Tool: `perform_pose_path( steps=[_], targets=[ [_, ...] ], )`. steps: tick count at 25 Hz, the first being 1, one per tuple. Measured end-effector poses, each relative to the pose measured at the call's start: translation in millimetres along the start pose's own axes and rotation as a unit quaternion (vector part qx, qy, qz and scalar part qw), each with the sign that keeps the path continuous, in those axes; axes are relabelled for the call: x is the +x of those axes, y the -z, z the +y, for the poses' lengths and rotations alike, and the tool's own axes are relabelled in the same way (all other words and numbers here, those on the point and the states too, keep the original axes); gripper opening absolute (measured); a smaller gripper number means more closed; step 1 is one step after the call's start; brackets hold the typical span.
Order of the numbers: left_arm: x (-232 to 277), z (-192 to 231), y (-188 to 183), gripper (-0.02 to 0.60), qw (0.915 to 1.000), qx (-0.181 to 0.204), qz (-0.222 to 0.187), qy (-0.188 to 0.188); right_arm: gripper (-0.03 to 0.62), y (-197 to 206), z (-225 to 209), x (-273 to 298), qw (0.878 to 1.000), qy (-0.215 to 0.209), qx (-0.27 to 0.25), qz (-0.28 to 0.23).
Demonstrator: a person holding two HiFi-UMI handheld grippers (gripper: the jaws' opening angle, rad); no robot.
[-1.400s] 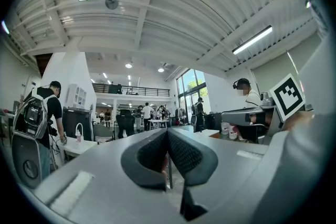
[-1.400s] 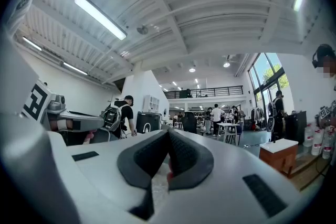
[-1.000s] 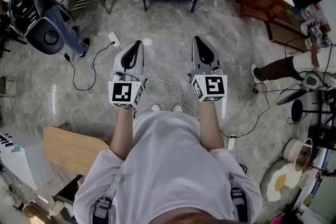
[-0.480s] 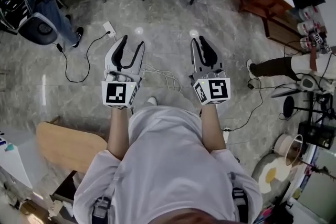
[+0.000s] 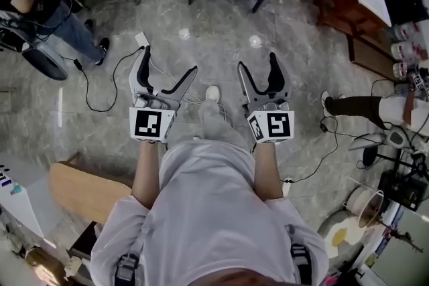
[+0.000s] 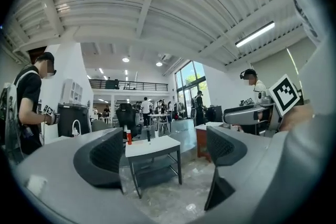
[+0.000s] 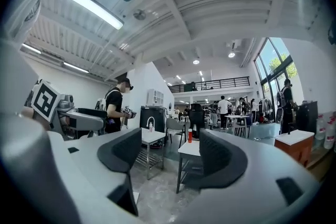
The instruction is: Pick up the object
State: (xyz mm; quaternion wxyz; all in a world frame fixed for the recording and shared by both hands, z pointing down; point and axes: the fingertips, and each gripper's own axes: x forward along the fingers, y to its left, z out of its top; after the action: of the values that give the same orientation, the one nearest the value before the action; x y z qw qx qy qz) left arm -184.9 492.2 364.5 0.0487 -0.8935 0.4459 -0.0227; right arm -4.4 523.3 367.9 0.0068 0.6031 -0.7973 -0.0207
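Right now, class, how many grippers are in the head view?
2. The left gripper at centre left, the right gripper at centre right; their jaws have just been opening, with nothing between them. None looks hidden.

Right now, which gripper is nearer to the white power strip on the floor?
Left. The left gripper hovers beside the power strip; the right gripper is farther to its right.

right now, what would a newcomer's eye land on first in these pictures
First come the two tongs that the person holds out over the pale stone floor: the left tongs and the right tongs. Their jaws have just been opening, and nothing is between them. Next is the white table straight ahead, with a small red bottle standing on it.
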Motion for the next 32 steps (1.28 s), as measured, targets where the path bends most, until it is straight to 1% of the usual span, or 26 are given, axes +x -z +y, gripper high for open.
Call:
perform_pose_path(
  steps=[2, 4, 6, 8, 11, 14, 17, 21, 24, 27, 32],
  targets=[
    [46, 7, -1, 0.495, 0.9999, 0.014, 0.002, 0.008, 0.347, 5, -30, 33, 1.000, -0.005, 0.000, 0.001],
    [94, 9, -10, 0.529, 0.9997, 0.014, -0.008, 0.015, 0.404, 8, -62, 62, 1.000, -0.006, 0.005, 0.002],
    [137, 14, -15, 0.560, 0.9996, 0.015, -0.006, 0.024, 0.455, 8, -91, 90, 1.000, -0.007, 0.012, 0.001],
    [173, 19, -14, 0.586, 0.9993, 0.014, -0.003, 0.033, 0.485, 9, -115, 117, 1.000, -0.011, 0.020, 0.001],
    [221, 32, -5, 0.591, 0.9992, 0.011, 0.012, 0.036, 0.533, 14, -147, 160, 0.999, -0.011, 0.030, 0.007],
    [264, 50, 3, 0.591, 0.9992, 0.005, 0.024, 0.031, 0.563, 13, -173, 200, 1.000, -0.009, 0.025, 0.012],
    [307, 73, 14, 0.592, 0.9993, 0.001, 0.027, 0.027, 0.585, 16, -195, 247, 1.000, -0.013, 0.019, 0.013],
    [363, 114, 31, 0.591, 0.9993, 0.001, 0.029, 0.022, 0.586, 29, -215, 318, 1.000, -0.019, 0.014, 0.020],
    [418, 156, 34, 0.591, 0.9997, -0.009, 0.011, 0.022, 0.584, 34, -231, 384, 0.999, -0.023, 0.002, 0.031],
    [477, 199, 29, 0.591, 0.9993, -0.030, -0.013, 0.019, 0.580, 35, -248, 453, 0.999, -0.021, -0.013, 0.043],
    [566, 262, 26, 0.591, 0.9989, -0.032, -0.022, 0.028, 0.552, 39, -277, 561, 0.997, -0.018, -0.033, 0.061]
  ],
)
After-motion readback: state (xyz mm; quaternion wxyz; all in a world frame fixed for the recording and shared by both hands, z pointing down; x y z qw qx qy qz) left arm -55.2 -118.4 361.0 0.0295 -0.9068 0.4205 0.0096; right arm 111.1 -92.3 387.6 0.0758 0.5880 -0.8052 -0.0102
